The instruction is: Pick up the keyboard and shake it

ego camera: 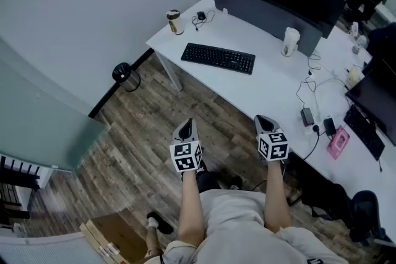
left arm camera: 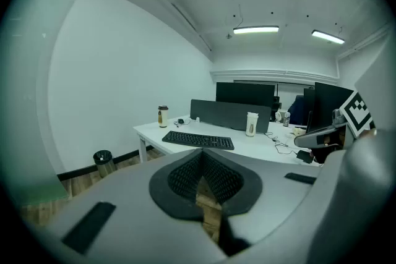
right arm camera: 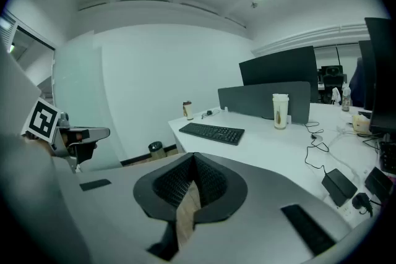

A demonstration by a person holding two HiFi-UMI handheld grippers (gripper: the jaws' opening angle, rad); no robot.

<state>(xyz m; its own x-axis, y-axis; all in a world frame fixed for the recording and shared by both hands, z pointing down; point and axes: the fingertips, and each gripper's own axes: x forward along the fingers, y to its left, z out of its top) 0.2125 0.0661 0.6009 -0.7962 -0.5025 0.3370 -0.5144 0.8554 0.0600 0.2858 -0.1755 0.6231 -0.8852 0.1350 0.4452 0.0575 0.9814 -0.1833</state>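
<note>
Two grippers hang over the wooden floor (ego camera: pixel 148 127) in front of a white desk (ego camera: pixel 260 93), touching nothing. The left gripper (ego camera: pixel 185 128) has its jaws pressed together with nothing between them, and the right gripper (ego camera: pixel 265 123) is the same: jaws together, empty. They are held side by side, apart from each other, pointing toward the desk and slightly down. The black keyboard (ego camera: pixel 218 59) lies flat on the desk, close to its near edge and toward its left end, well apart from both grippers. A brown tumbler (ego camera: pixel 174 21) stands near the desk's left edge, behind the keyboard's left end. A white cup (ego camera: pixel 290 41) stands to the keyboard's right, just in front of a dark partition screen (ego camera: pixel 266 12). A black bin (ego camera: pixel 124 76) sits on the floor beside the desk's near left corner
</note>
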